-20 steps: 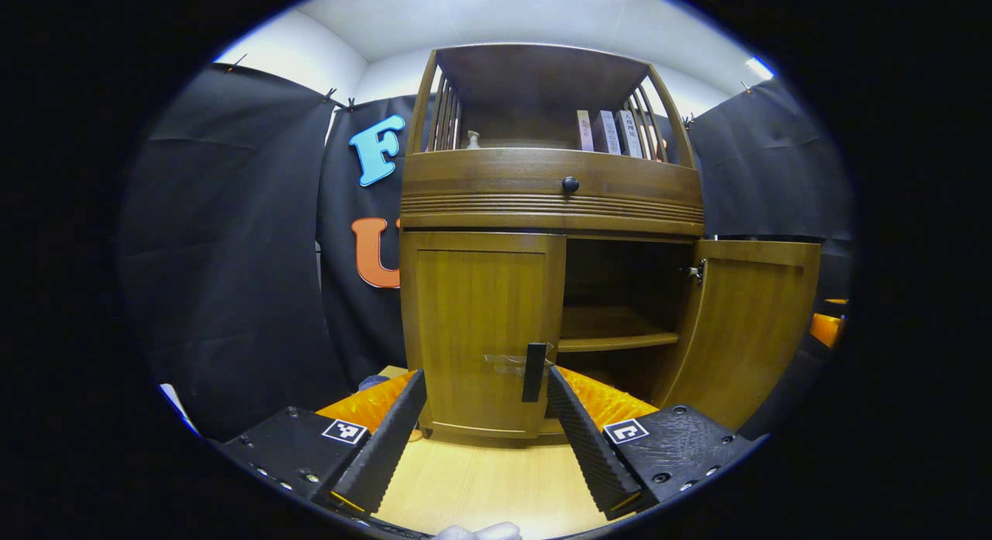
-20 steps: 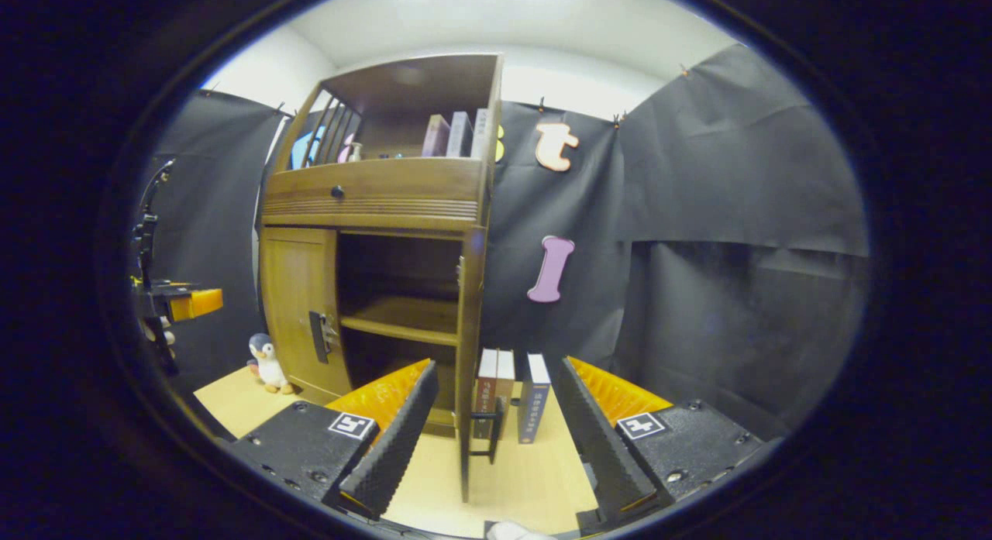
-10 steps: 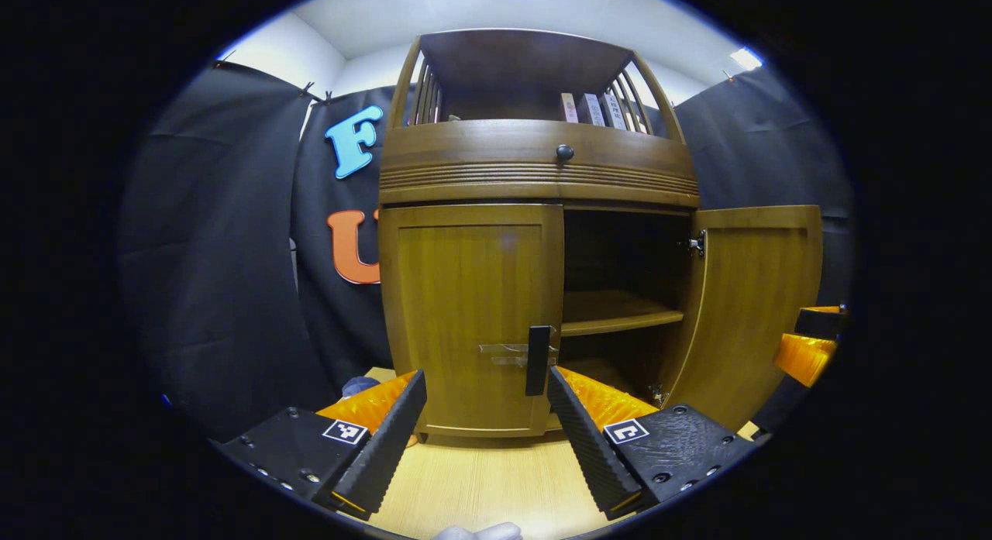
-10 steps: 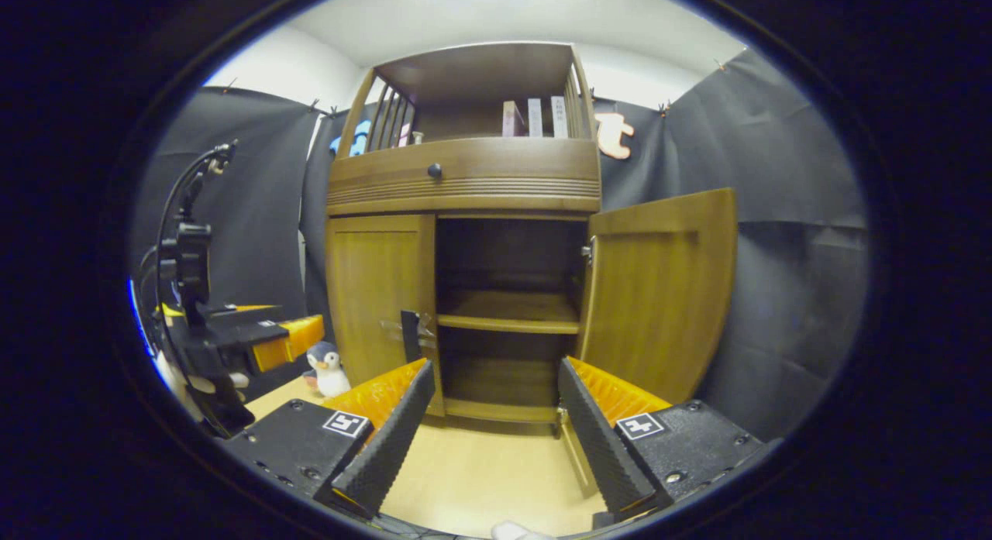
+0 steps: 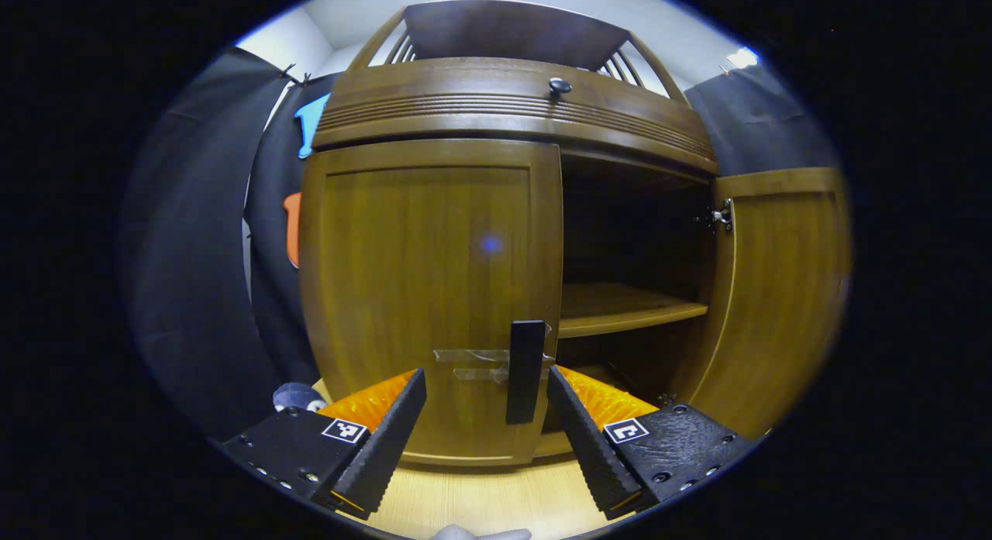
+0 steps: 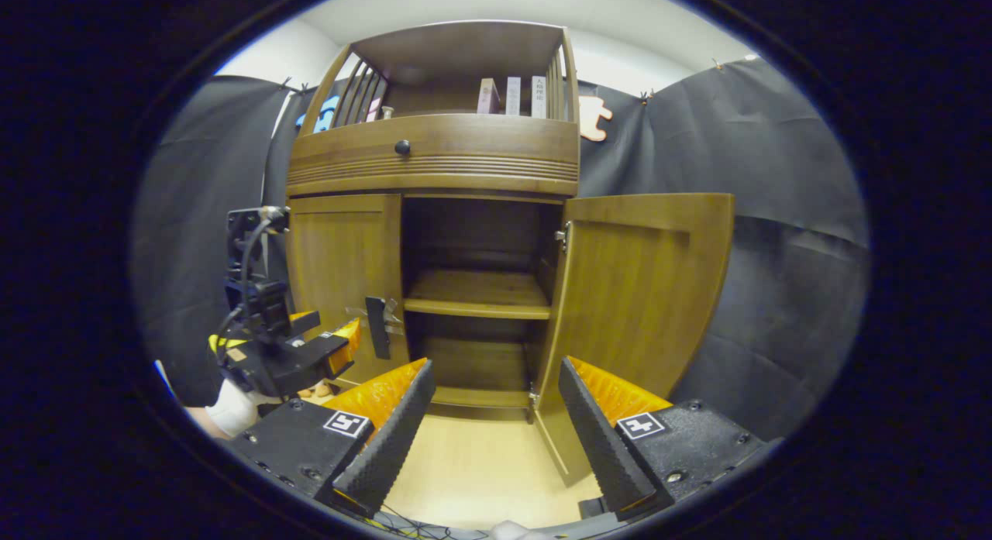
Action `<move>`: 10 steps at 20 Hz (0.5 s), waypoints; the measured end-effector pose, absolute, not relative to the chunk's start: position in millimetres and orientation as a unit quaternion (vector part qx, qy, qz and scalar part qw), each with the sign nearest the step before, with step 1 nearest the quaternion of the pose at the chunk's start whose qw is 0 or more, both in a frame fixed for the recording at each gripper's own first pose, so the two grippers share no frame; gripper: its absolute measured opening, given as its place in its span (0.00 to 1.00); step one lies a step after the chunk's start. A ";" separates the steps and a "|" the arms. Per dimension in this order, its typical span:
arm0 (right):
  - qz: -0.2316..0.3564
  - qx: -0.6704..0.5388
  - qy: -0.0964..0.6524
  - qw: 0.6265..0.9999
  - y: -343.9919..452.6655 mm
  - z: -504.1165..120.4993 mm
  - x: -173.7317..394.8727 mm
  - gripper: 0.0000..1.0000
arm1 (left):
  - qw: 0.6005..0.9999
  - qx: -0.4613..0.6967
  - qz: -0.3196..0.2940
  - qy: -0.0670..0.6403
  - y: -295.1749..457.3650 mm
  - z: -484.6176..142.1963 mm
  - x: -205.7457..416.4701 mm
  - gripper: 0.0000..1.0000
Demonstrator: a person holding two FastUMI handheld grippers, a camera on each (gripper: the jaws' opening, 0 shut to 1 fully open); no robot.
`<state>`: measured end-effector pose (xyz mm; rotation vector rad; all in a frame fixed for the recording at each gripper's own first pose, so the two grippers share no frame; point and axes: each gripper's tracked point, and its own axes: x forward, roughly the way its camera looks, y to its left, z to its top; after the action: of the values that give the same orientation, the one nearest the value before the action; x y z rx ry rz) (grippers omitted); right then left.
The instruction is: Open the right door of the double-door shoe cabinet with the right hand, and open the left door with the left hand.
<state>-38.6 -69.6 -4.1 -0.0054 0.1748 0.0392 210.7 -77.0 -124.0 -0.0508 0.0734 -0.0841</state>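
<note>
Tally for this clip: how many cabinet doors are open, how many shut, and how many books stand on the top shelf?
Open doors: 1, the right door
Shut doors: 1, the left door
Books on the top shelf: 3
Total: 5

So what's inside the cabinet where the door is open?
Behind the open right door the cabinet shows one wooden shelf with nothing on it, and a dark space below. The closed left door covers the other half, so that part can't be seen.

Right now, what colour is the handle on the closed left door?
Black: the handle is a plain upright bar on the brown wooden left door, clearest in the left gripper view.
</note>
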 end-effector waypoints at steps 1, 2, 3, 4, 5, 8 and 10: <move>0.010 -0.009 0.089 0.996 -75.7 -4.6 -41.2 1.00 | 0.998 -0.027 -0.043 0.039 -80.5 -128.1 219.6 0.95; 0.003 -0.014 0.091 0.996 -78.7 -4.1 -44.7 1.00 | 0.998 -0.030 -0.046 0.038 -86.0 -131.3 230.4 1.00; -0.003 -0.016 0.093 0.996 -82.9 -4.6 -48.1 1.00 | 0.998 -0.035 -0.046 0.038 -90.4 -133.7 239.0 1.00; -0.010 -0.019 0.095 0.995 -85.5 -4.8 -50.5 1.00 | 0.997 -0.039 -0.052 0.035 -96.5 -133.5 248.7 0.95; -0.017 -0.020 0.100 0.995 -89.6 -6.4 -53.4 1.00 | 0.997 -0.040 -0.053 0.033 -99.6 -133.4 256.6 0.95; -0.028 -0.021 0.111 0.993 -95.3 -9.9 -57.0 1.00 | 0.997 -0.034 -0.056 0.033 -108.8 -136.4 272.7 0.83; -0.032 -0.019 0.114 0.993 -98.1 -11.7 -58.8 1.00 | 0.998 -0.033 -0.049 0.029 -108.3 -135.5 280.5 0.73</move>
<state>-58.8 -98.1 -11.7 -0.0374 0.2285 -0.0642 280.5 -108.3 -135.5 -0.0652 0.0577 -0.0974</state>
